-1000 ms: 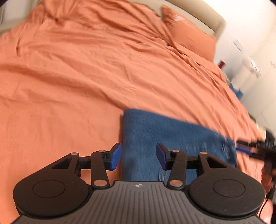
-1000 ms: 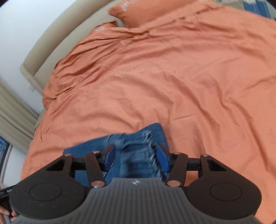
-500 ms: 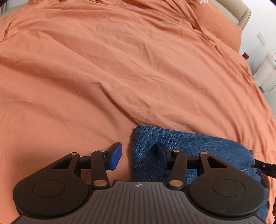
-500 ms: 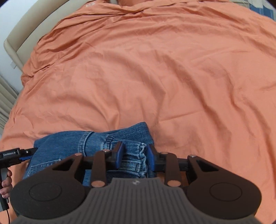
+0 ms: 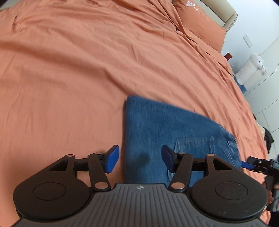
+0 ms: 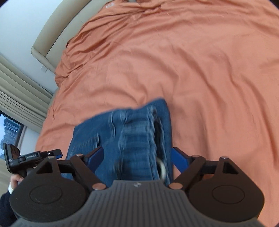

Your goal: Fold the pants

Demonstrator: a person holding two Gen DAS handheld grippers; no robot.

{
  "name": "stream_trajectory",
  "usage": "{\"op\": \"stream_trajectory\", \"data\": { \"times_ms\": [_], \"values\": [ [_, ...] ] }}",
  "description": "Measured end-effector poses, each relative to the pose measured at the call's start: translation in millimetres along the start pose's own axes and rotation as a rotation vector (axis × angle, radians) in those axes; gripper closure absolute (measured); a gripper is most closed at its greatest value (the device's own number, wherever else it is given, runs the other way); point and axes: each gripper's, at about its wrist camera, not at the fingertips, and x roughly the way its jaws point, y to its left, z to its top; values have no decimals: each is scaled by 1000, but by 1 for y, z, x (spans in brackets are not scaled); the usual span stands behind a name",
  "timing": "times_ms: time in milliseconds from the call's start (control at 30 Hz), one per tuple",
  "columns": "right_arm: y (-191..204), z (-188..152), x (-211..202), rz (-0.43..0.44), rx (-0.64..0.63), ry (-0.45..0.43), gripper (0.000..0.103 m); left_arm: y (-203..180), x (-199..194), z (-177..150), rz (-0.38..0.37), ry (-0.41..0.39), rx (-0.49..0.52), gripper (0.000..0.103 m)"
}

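Note:
Folded blue jeans (image 5: 165, 132) lie on the orange bedsheet (image 5: 69, 78). My left gripper (image 5: 140, 158) hovers over their left fold edge. Its jaws are opening, and the edge lies under the gap without touching either pad. In the right wrist view the waistband end of the jeans (image 6: 137, 132) runs between the fingers of my right gripper (image 6: 137, 157). Those jaws are opening wide, with both blue pads off the denim. A metal button (image 6: 161, 167) shows near the right finger. Each gripper appears in the other's view: the right gripper (image 5: 249, 164) and the left gripper (image 6: 52, 153).
The orange sheet (image 6: 191, 61) covers the whole bed. A pillow (image 5: 200, 22) and beige headboard (image 5: 228, 15) sit at the far end. A white plush toy (image 5: 254, 64) stands beside the bed, and curtains (image 6: 19, 94) hang on the other side. A person's hand (image 6: 15, 179) holds the left gripper.
Half a second ago the right gripper was pinching the waistband; it has now opened wide and let go. Both grippers have drawn back from the jeans. The left jaws stand a little wider.

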Motion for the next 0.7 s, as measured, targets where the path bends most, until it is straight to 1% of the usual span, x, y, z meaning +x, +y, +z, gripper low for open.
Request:
{"op": "stream_trajectory", "data": {
  "times_ms": [67,133,200,267,333,367,400,433,500,533,567,667,700],
  "values": [
    [-12,-9,0,28,43,31,25,10,-2,-13,-31,16,-48,36],
    [-25,-16,6,54,108,52,31,19,2,-20,-65,27,-124,37],
    [-33,-21,14,89,152,67,34,28,7,-27,-107,26,-196,39],
    [-38,-23,22,101,176,64,34,38,12,-33,-136,20,-256,40],
    [-41,-25,27,117,200,64,34,44,18,-35,-168,21,-296,40],
    [-42,-24,29,121,202,67,34,48,21,-36,-187,24,-314,42],
    [-44,-24,31,129,204,69,34,51,26,-36,-204,25,-334,45],
    [-46,-25,34,140,211,71,36,53,31,-36,-220,27,-352,46],
    [-52,-25,36,170,225,75,37,56,38,-35,-247,30,-372,54],
    [-54,-25,39,185,231,76,40,56,42,-34,-257,31,-378,57],
    [-56,-26,40,201,234,76,41,56,45,-35,-269,30,-380,62],
    [-58,-28,42,233,232,67,52,58,48,-36,-291,34,-393,75],
    [-59,-30,40,242,229,62,58,59,48,-36,-295,36,-401,80]
  ]
}}
